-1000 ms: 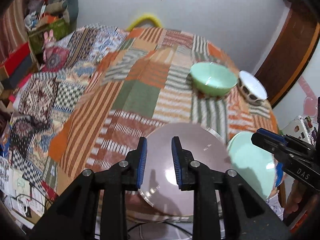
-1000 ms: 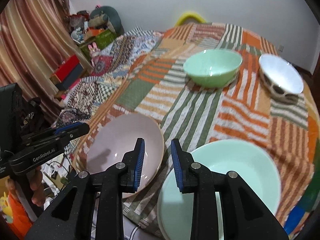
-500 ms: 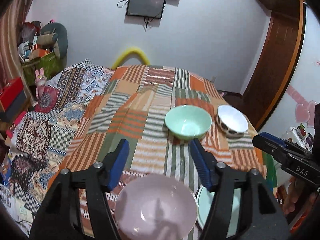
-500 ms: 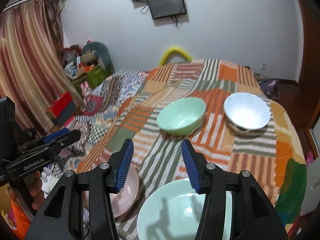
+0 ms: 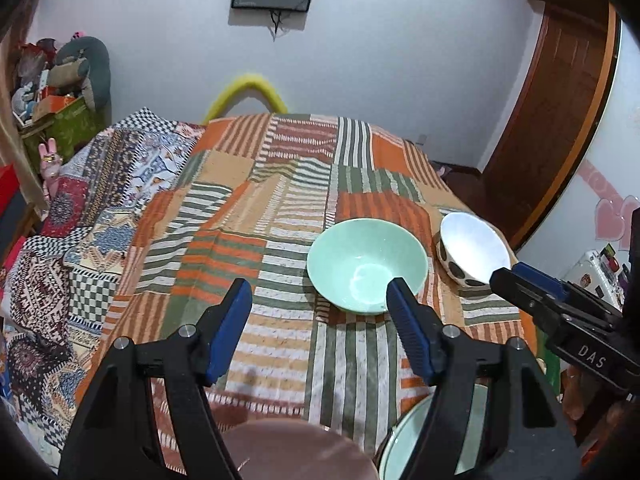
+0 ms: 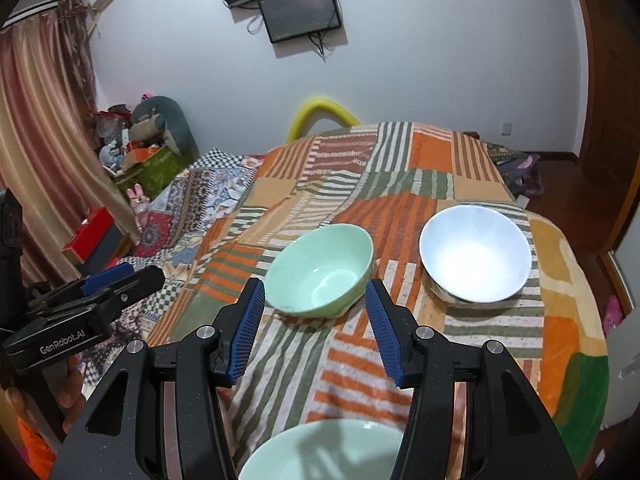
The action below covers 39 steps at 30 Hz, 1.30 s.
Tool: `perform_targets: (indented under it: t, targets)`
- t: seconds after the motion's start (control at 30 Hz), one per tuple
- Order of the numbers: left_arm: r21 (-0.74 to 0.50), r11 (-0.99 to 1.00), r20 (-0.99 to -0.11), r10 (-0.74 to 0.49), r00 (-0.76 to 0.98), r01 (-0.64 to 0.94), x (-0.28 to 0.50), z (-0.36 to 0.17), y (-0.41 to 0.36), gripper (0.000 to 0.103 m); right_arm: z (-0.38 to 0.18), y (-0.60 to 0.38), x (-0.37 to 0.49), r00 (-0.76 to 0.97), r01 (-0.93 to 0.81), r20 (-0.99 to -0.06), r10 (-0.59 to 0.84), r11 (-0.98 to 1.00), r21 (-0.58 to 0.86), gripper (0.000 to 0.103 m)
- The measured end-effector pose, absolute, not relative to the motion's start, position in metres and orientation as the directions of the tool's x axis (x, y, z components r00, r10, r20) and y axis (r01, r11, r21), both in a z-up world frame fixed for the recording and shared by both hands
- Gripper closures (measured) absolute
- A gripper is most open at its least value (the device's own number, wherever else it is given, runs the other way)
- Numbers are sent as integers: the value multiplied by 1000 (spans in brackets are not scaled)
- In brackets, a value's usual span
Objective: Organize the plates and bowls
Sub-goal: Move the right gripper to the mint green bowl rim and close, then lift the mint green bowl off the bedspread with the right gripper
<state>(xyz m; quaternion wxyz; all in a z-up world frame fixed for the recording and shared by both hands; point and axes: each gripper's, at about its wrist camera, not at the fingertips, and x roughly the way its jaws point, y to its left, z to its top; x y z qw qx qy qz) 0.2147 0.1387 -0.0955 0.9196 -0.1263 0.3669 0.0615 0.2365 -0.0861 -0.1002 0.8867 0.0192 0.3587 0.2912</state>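
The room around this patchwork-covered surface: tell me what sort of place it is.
Most likely a lived-in room at home, perhaps a bedroom. A patchwork blanket covers the surface holding the bowls, a screen hangs on the wall, and a striped curtain hangs beside a heap of toys and boxes.

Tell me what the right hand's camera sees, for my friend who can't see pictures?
The open right gripper hangs empty above a striped patchwork cloth. Beyond it sit a green bowl and a white bowl; a pale green plate lies nearest.
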Motion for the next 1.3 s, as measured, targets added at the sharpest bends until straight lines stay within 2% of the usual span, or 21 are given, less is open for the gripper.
perform_targets:
  t: [0.6,0.77,1.03,1.13,1.2,1.3]
  targets:
    - [-292,919,-826,-104,554,-263,308,-191,174,33,-168,-61,320,464,-445,-752,468,857,259,54]
    - [-324,903,-840,-137,525,-283,330,-211,181,35,-179,-55,330,430,-455,-780,456,855,249,64]
    - [-351,894,-853,-183,489,-278,351,-232,179,66,-188,-49,335,403,-467,-792,458,847,253,73]
    - [-375,888,-852,-216,478,-268,356,-239,179,80,-190,-47,335,394,-479,-793,466,840,255,79]
    - [-396,882,-844,-241,478,-254,356,-238,178,92,-189,-45,333,405,-483,-791,458,842,240,79]
    - [-379,893,-847,-229,480,-244,355,-235,174,92,-188,-43,333,416,-482,-792,446,847,224,80]
